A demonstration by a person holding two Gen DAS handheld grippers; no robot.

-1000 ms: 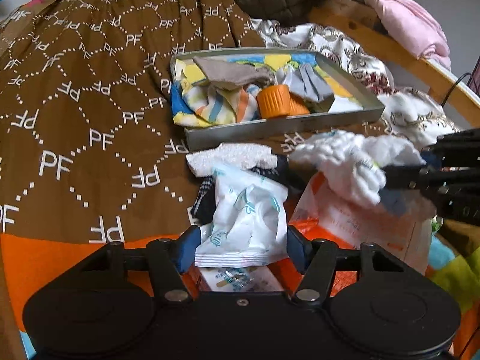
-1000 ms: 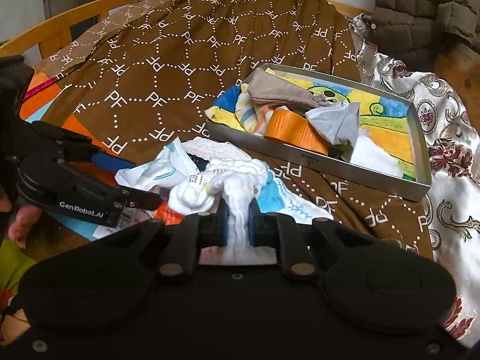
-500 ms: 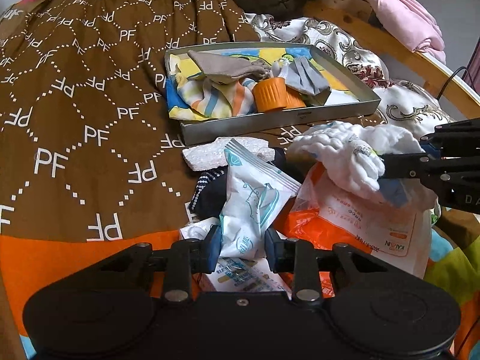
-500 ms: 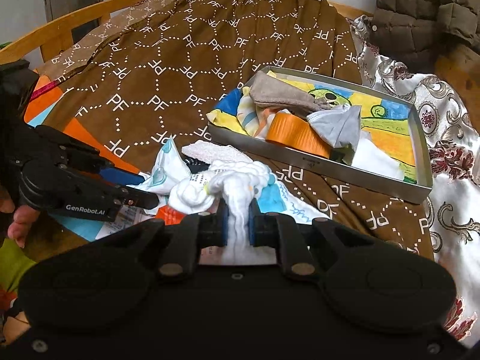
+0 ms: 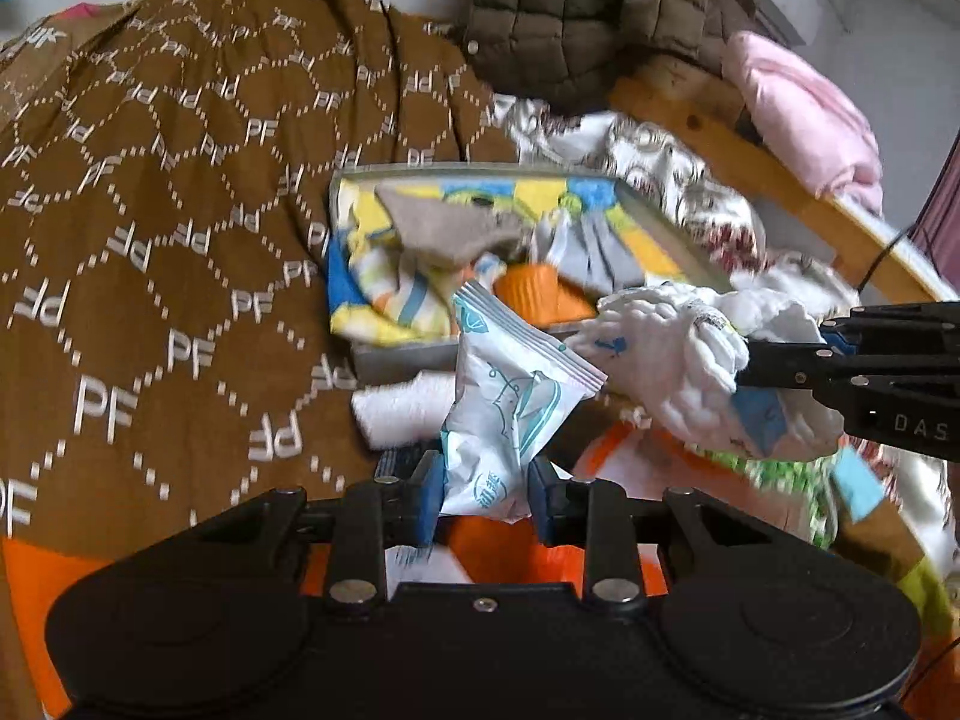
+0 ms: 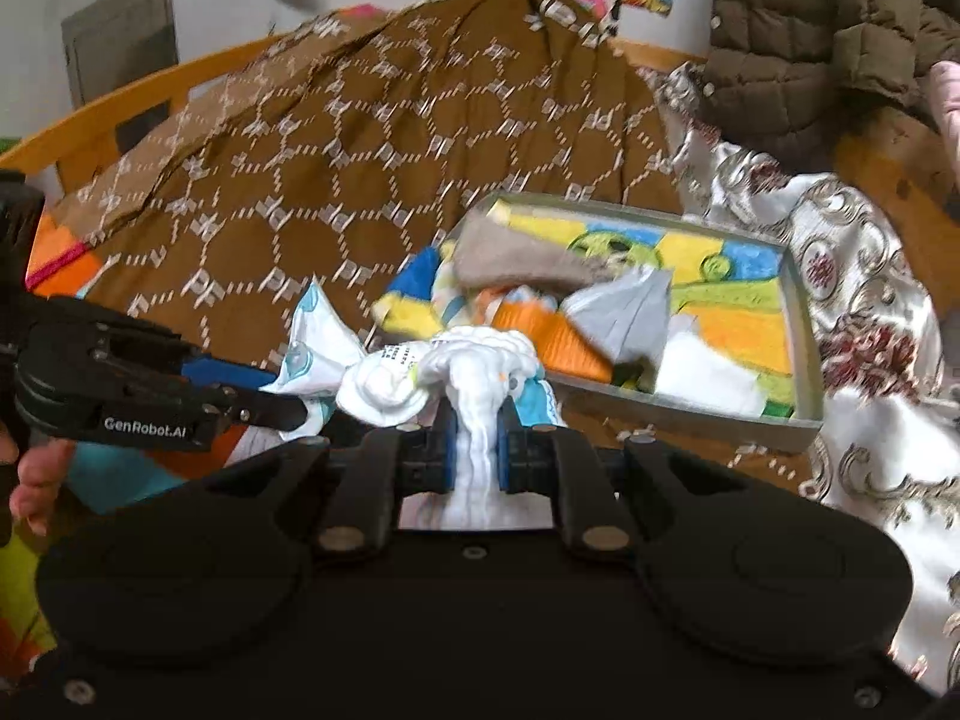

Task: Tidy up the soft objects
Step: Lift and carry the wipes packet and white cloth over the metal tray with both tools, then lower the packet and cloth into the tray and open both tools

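Both grippers now lifting their loads toward the tray.

The left gripper (image 5: pixel 483 501), wide open a second ago, is now pinching the white-and-teal packet (image 5: pixel 510 414), raised off the pile. The right gripper (image 6: pixel 474 450) is still clamping the white knitted bundle (image 6: pixel 456 366). The grey tray (image 6: pixel 804 324) is lying just ahead, part-filled; next step is probably drop-off.

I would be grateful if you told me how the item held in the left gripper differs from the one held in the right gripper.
The left gripper holds a sealed plastic packet, smooth and printed in teal; the right gripper holds a white knitted cloth, ribbed, fluffy and bunched. The packet stands stiffly upward, whereas the cloth flops over the fingertips. Both are mostly white, pinched between shut jaws, and not yet in the tray.
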